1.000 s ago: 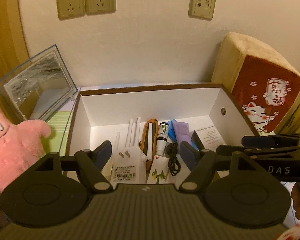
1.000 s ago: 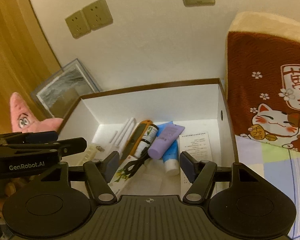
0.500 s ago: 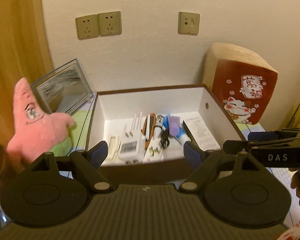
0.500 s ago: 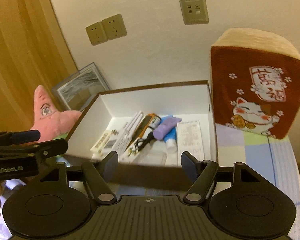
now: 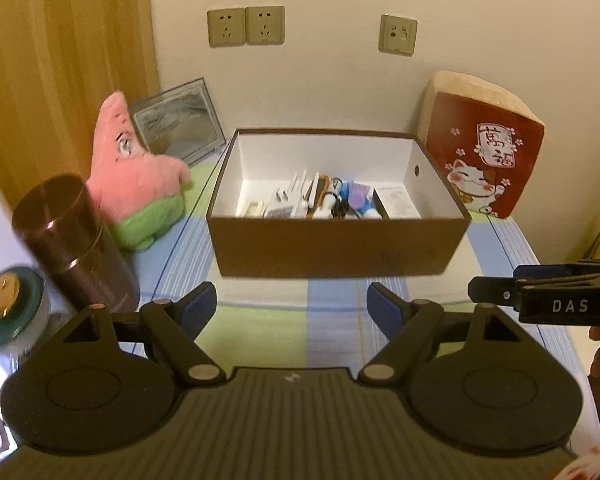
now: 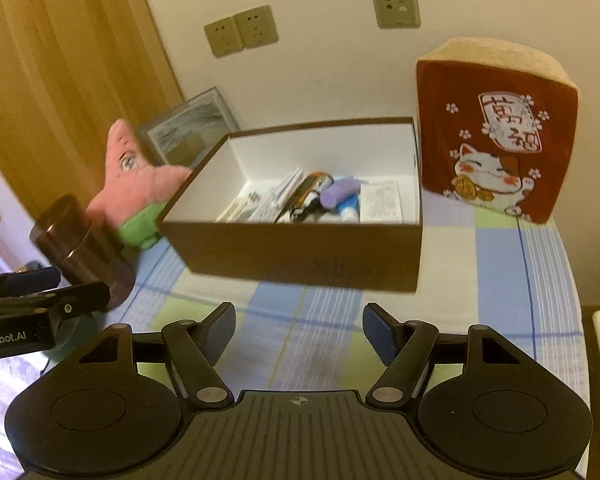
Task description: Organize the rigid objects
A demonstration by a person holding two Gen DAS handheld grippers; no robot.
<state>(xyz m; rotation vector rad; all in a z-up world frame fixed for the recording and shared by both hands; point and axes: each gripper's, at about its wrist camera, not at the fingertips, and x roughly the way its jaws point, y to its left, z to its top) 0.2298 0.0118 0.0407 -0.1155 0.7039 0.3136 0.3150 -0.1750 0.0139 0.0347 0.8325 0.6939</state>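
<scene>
A brown box with a white inside stands on the checked cloth and holds several small items: a white adapter, an orange tool, a purple tube and a paper leaflet. The box also shows in the right wrist view. My left gripper is open and empty, well short of the box's near wall. My right gripper is open and empty, also short of the box. Each gripper shows from the side in the other's view.
A dark brown canister stands at the left front, beside a pink star plush. A framed picture leans on the wall. A red cat cushion stands right of the box. A green round object lies far left.
Both grippers have pulled back from over the box's inside to well in front of it. The canister and plush have come into view at the left. Both stay open.
</scene>
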